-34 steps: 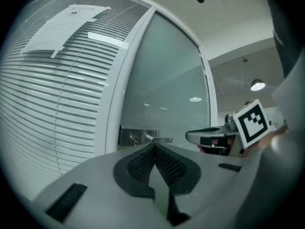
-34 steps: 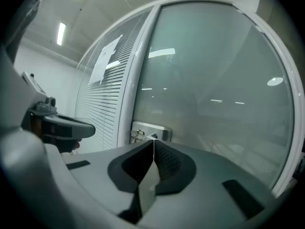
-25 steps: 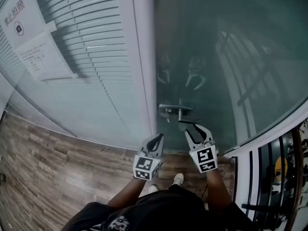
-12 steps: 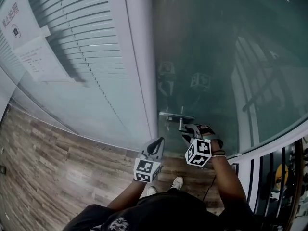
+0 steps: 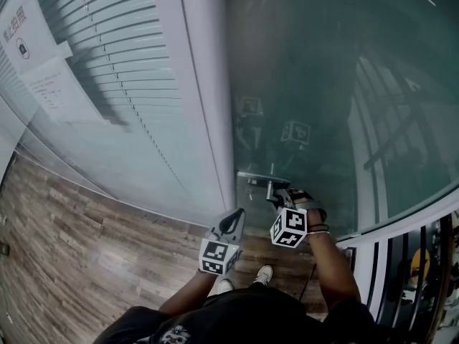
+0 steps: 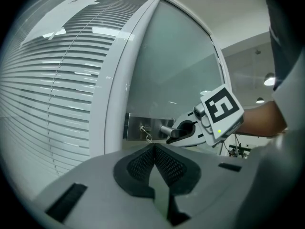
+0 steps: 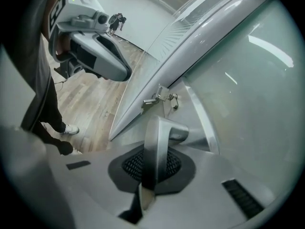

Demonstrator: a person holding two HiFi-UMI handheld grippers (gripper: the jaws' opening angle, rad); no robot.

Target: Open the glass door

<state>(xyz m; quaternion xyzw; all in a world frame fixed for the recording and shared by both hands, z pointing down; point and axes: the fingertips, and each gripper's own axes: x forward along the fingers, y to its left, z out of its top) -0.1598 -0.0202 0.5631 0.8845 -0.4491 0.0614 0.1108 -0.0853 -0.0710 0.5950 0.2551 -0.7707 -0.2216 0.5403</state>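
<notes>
Gripping the lever handle (image 5: 259, 177) of the glass door (image 5: 323, 84) with our right tongs (image 5: 282, 197), clamped on it | we hold left tongs (image 5: 234, 219) together, empty, near the white door frame (image 5: 204, 84).

A floor (image 5: 72, 256) of grey-brown wooden planks fills the lower left of the head view and runs on as a narrow strip toward the lower centre. The planks show mixed light and dark tones. A glass wall (image 5: 107, 142) with blinds behind it rises from the floor along a curved line, and the glass door (image 5: 308, 84) stands beside that wall. Two pale shoes (image 5: 264, 271) of the person stand on the planks at lower centre, close together, just in front of the door
</notes>
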